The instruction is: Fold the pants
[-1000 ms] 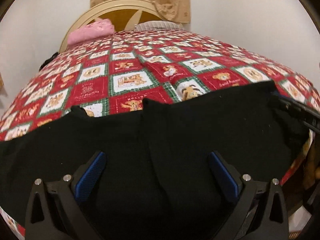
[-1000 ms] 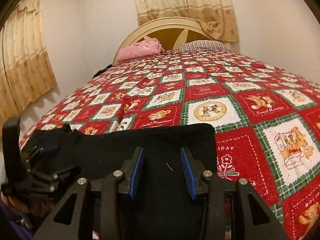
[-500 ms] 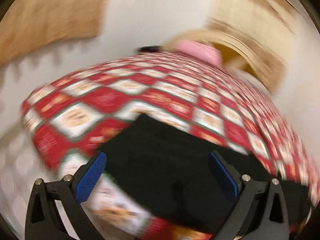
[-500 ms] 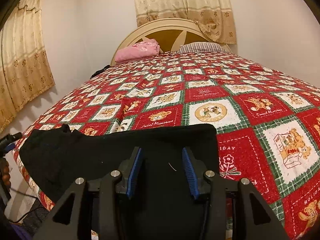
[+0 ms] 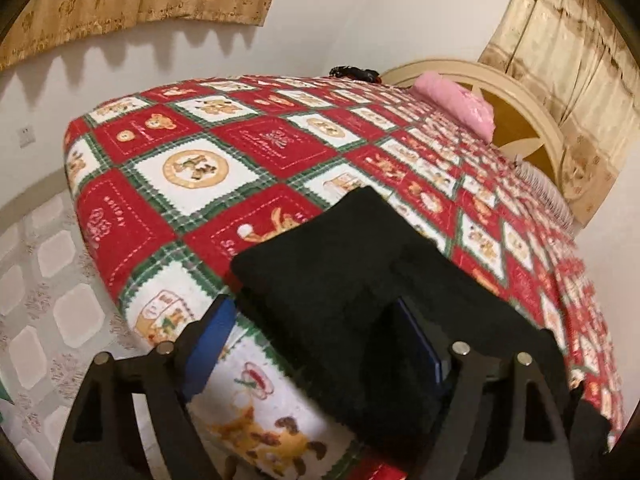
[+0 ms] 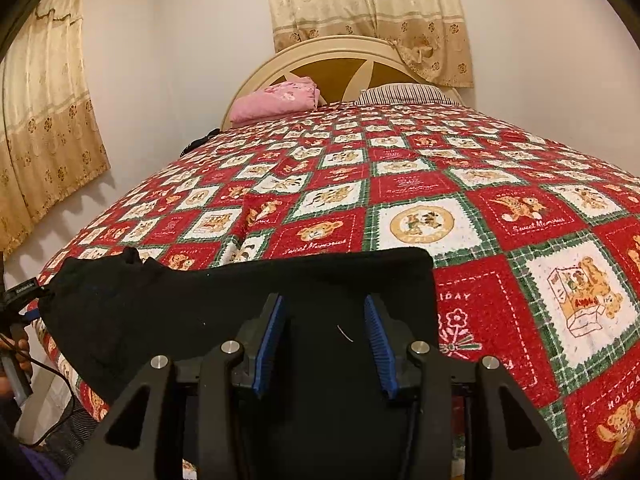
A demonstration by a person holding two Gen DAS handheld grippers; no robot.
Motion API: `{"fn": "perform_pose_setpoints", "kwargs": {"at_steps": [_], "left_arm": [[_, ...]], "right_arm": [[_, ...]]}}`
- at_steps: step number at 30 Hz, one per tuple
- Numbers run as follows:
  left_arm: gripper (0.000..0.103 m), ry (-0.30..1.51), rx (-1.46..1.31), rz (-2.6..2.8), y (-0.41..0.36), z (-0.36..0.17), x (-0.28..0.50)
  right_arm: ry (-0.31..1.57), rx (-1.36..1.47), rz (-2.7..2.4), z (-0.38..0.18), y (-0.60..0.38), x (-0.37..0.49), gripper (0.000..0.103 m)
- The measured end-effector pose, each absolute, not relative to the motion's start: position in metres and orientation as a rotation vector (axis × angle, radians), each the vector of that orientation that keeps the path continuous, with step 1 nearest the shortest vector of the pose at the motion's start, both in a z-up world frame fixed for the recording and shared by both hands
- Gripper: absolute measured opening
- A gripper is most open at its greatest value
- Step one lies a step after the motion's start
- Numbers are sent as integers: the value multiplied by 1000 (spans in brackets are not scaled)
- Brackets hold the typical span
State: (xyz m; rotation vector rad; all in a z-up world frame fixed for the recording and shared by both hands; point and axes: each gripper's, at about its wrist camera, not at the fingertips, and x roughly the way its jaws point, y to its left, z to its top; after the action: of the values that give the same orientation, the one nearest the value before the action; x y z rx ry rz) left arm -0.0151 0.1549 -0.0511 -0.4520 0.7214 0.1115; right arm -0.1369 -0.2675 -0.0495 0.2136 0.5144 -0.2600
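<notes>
While the black pants lie spread flat along the near edge of the bed, no fold across their length shows yet, so I judge the task to be in its early part: the legs seem laid together, and the lengthwise folds are still to be made.

Nearest in the right wrist view, the right claw stands part-way open over the cloth toward the pants' right end, its blue pads apart with flat fabric between them; it grips nothing that I can see. In the left wrist view, the left claw stands wide open at the pants' other end, near the bed's near left corner. The cloth end lies between its fingers and drapes over the right one, but the jaws have not closed on it. My guess is that this end is about to be taken and carried over toward the right.

Beyond the pants, the red and green patchwork bedspread runs bare toward the far edge. At the far end a folded pink cloth and a striped pillow rest against the cream headboard, with beige curtains behind. A small dark item sits at the bed's far left edge; I cannot tell what it is.

No container appears in either view.
</notes>
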Motion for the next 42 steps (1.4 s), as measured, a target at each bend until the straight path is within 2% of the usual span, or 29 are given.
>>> {"fn": "perform_pose_setpoints", "kwargs": {"at_steps": [2,6,9,13,17,22,26,33,42], "left_arm": [[73,714,-464,117,160,-51,-13],[38,686,-453,129,167,-53,-26],[22,681,-502,58,169,-54,-26],[21,656,-466,67,159,-44,-26],[21,557,-361,-23,129,-9,-34],[21,400,-206,-304,51,48,-58],[21,336,-85,-574,-27,68,-82],[21,352,136,-843,-132,33,-116],[21,425,304,-921,-172,-18,-129]], "right_arm": [[514,215,-261,-50,-268,-137,44],[513,219,-264,-50,-268,-137,44],[513,225,-264,-49,-268,-137,44],[514,250,-256,-47,-271,-138,44],[513,283,-251,-47,-274,-138,44],[517,299,-239,-45,-276,-138,44],[513,340,-214,-45,-283,-140,44],[505,387,-169,-46,-291,-144,44],[490,401,-161,-49,-293,-144,45]]}}
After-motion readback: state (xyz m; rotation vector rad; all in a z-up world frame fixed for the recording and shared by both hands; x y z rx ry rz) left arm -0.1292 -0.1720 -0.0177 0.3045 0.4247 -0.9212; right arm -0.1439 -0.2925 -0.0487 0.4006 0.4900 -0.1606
